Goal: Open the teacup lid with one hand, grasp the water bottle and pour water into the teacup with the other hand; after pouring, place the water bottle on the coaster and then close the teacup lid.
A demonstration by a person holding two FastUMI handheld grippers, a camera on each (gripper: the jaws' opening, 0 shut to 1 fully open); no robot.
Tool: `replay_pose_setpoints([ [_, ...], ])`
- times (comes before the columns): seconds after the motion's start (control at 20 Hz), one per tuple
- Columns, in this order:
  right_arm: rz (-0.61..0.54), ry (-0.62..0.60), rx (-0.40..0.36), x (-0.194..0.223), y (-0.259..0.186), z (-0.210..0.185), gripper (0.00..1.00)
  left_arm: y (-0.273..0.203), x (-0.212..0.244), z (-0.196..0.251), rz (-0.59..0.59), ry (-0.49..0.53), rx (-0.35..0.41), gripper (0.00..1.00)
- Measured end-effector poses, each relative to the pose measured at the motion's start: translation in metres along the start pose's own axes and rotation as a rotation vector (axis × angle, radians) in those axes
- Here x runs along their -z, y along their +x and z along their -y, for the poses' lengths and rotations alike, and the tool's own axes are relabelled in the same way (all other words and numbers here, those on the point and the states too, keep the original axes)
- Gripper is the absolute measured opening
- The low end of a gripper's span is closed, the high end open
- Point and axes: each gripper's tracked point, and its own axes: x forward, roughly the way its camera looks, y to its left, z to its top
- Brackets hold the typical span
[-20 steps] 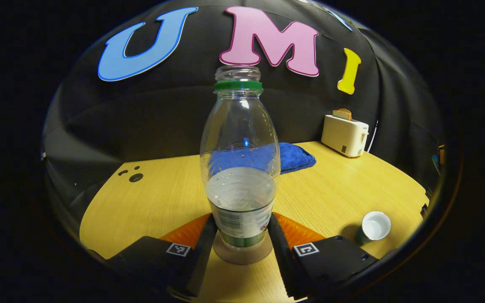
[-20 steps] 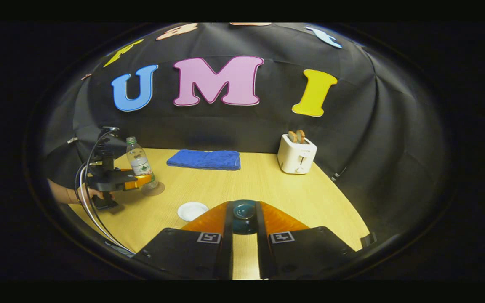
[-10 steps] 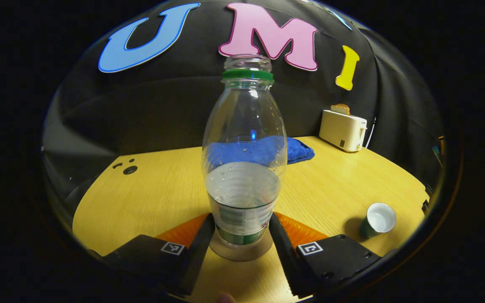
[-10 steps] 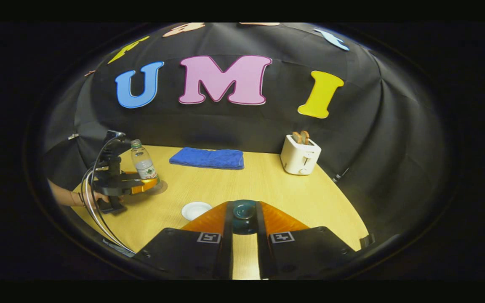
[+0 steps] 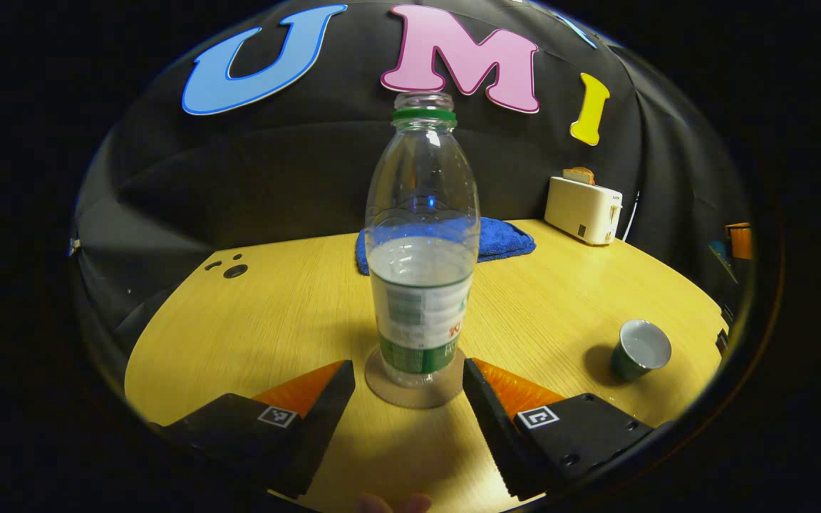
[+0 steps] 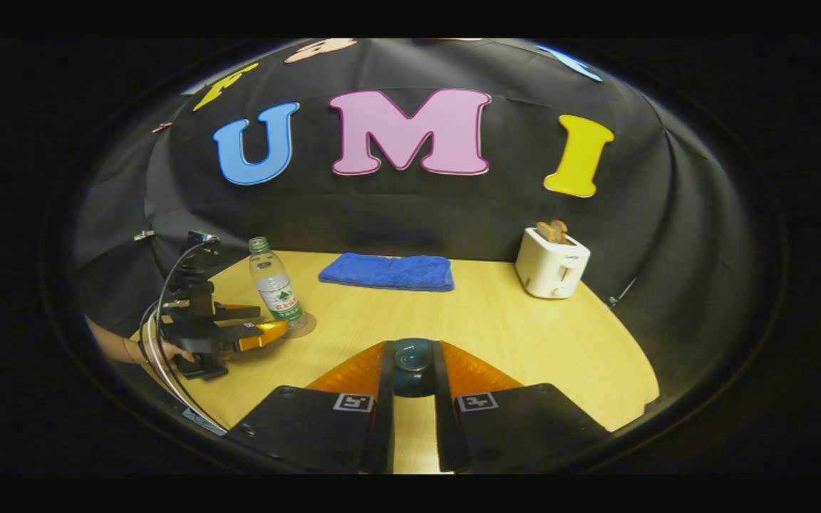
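A clear water bottle (image 5: 421,271), partly full and uncapped, stands upright on a round brown coaster (image 5: 414,381). My left gripper (image 5: 408,367) is open just short of it, one finger to each side, touching nothing. The dark green teacup (image 5: 640,348) stands uncovered at the right, pale inside. In the right gripper view, my right gripper (image 6: 412,353) is shut on the dark teal teacup lid (image 6: 412,365), held above the table. That view also has the bottle (image 6: 276,288) on its coaster (image 6: 303,326) at far left, with the left gripper (image 6: 250,333) beside it in a hand (image 6: 161,350).
A folded blue cloth (image 5: 503,239) lies at the back of the yellow wooden table (image 5: 282,313). A white toaster (image 5: 585,209) with bread stands at the back right. Small dark holes (image 5: 234,270) mark the table's far left.
The left gripper let go of the bottle, opened and drew back; the bottle stays on the coaster. The right gripper, still holding the lid, swung left, and the cup slid out of its view.
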Motion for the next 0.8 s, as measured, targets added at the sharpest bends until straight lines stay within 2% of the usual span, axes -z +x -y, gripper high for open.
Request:
replay_pose_setpoints([
  [0.05,-0.004,0.008,-0.012,0.005,0.009,-0.005,0.28,-0.008,0.003,0.001,-0.004,-0.002,-0.006,0.96],
  [0.1,-0.012,0.017,-0.024,0.011,0.016,-0.009,0.23,-0.015,0.008,0.000,-0.012,-0.008,-0.012,0.96],
  [0.35,-0.056,0.001,-0.066,0.042,0.053,-0.023,0.28,-0.056,0.029,-0.008,-0.059,-0.095,-0.079,0.96],
  [0.45,-0.065,0.004,-0.077,0.052,0.064,-0.027,0.28,-0.072,0.034,-0.013,-0.061,-0.091,-0.109,0.93],
  [0.5,-0.070,0.008,-0.083,0.057,0.069,-0.029,0.28,-0.080,0.035,-0.015,-0.059,-0.088,-0.118,0.96],
  [0.55,-0.078,0.006,-0.089,0.063,0.073,-0.031,0.30,-0.088,0.035,-0.016,-0.056,-0.090,-0.122,0.96],
  [0.6,-0.084,-0.005,-0.090,0.066,0.077,-0.032,0.28,-0.094,0.036,-0.016,-0.052,-0.093,-0.125,0.96],
  [0.8,-0.088,-0.030,-0.084,0.078,0.086,-0.033,0.28,-0.112,0.038,-0.023,-0.045,-0.113,-0.146,0.96],
])
